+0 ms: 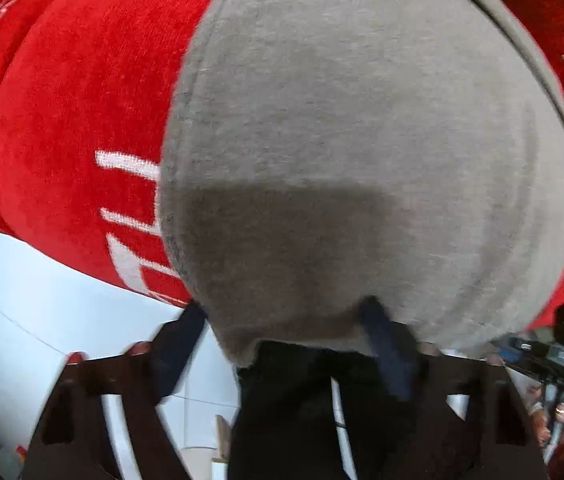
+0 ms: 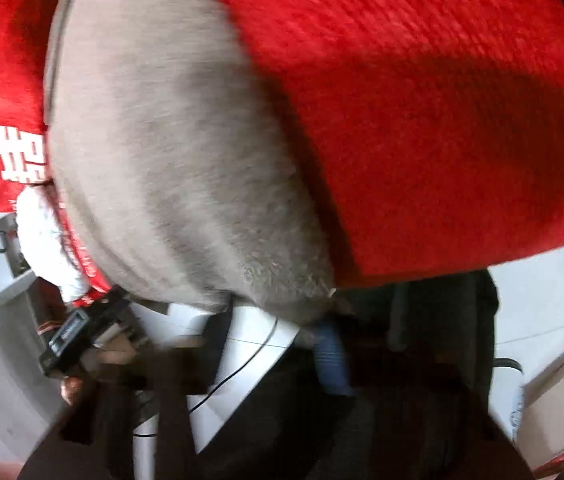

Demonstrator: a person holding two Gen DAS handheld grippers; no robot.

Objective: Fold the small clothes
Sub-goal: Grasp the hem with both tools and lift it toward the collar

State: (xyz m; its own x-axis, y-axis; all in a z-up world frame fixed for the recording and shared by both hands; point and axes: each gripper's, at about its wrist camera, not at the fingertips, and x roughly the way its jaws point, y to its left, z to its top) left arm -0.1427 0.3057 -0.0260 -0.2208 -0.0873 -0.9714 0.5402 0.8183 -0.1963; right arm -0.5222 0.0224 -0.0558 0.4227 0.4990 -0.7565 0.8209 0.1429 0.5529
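A grey knit garment [image 1: 353,128] lies flat on a red cloth [image 1: 74,112] with white characters that covers the table. It fills most of the left wrist view. My left gripper [image 1: 285,316] is open, its two blue-padded fingers apart at the garment's near edge, one at the corner and one on the hem. In the right wrist view the same grey garment [image 2: 170,152] lies on the red cloth [image 2: 421,100]. My right gripper [image 2: 321,320] is at its near corner. The view is blurred, with only one blue finger [image 2: 331,356] plain, so its grip is unclear.
The table's near edge runs just behind both grippers, with white floor [image 1: 34,304] below it. The person's dark clothing [image 1: 321,412] is close behind the left gripper. A white fluffy item [image 2: 48,236] hangs at the left table edge. The other handheld gripper [image 2: 78,332] shows below it.
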